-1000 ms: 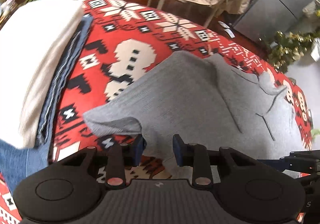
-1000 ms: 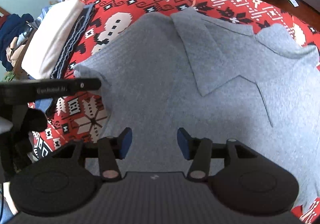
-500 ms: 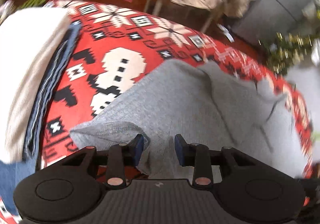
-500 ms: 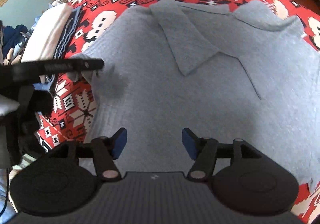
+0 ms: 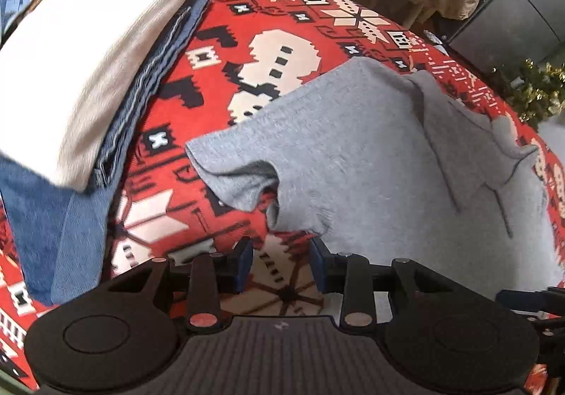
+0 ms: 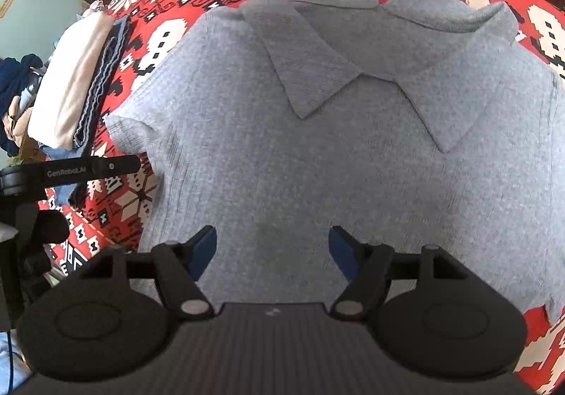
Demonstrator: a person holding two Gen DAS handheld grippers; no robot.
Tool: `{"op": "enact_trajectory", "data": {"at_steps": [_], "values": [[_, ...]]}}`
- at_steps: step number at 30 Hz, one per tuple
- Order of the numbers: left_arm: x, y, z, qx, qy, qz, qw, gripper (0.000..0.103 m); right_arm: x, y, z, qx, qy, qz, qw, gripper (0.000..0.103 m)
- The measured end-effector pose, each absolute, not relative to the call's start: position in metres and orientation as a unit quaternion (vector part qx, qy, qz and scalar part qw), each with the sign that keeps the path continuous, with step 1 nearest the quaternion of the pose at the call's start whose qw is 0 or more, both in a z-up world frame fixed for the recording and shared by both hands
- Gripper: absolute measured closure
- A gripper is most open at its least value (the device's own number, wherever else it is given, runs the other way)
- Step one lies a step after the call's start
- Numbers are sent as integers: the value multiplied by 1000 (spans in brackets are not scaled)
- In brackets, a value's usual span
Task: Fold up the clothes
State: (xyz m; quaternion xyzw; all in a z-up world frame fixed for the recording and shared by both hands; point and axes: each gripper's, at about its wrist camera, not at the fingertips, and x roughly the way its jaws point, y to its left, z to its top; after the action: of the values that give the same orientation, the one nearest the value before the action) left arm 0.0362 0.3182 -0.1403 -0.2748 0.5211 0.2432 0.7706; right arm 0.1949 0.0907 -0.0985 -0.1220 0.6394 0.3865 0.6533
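Left wrist view: my left hand-held gripper [image 5: 280, 262] hangs with its jaws partly apart and nothing between them, only patterned cloth showing through the gap. The gray polo shirt [image 5: 370, 162] lies spread on the red patterned tabletop [image 5: 282, 52], and its left sleeve [image 5: 235, 172] is curled and rumpled just beyond my fingertips, not touching them. To the far left sits a stack of folded clothes [image 5: 88, 56], white on top of blue. I judge I am at the start of folding this shirt, lining up for the sleeve side; next I need to drop onto the sleeve edge and pinch it cleanly through both layers.

Right wrist view: my right hand-held gripper [image 6: 272, 248] is over the shirt's lower front, its jaws wide and opening, with fabric below them but none pinched. The collar [image 6: 317, 52] lies flat at the far end. My left tool [image 6: 88, 167] shows at the left edge beside the sleeve. The right side needs a matching grip before I lift.
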Motion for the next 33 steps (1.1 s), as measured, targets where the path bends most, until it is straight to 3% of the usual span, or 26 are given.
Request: {"op": "enact_trajectory", "data": {"at_steps": [6, 9, 11, 14, 23, 33], "values": [[56, 312, -145, -219, 530, 215, 790, 67, 193, 87, -99, -120, 644, 380, 654, 27], [63, 306, -147, -194, 539, 196, 796, 77, 192, 86, -98, -120, 644, 377, 655, 27], [65, 301, -147, -181, 545, 193, 795, 90, 192, 85, -97, -118, 644, 375, 656, 27], [62, 299, -142, -186, 548, 195, 792, 93, 192, 85, -97, -115, 644, 371, 659, 26], [15, 337, -125, -348, 510, 261, 742, 95, 188, 93, -96, -98, 646, 371, 659, 26], [-8, 338, -138, -385, 521, 268, 713, 92, 178, 109, -96, -104, 644, 385, 653, 26]]}}
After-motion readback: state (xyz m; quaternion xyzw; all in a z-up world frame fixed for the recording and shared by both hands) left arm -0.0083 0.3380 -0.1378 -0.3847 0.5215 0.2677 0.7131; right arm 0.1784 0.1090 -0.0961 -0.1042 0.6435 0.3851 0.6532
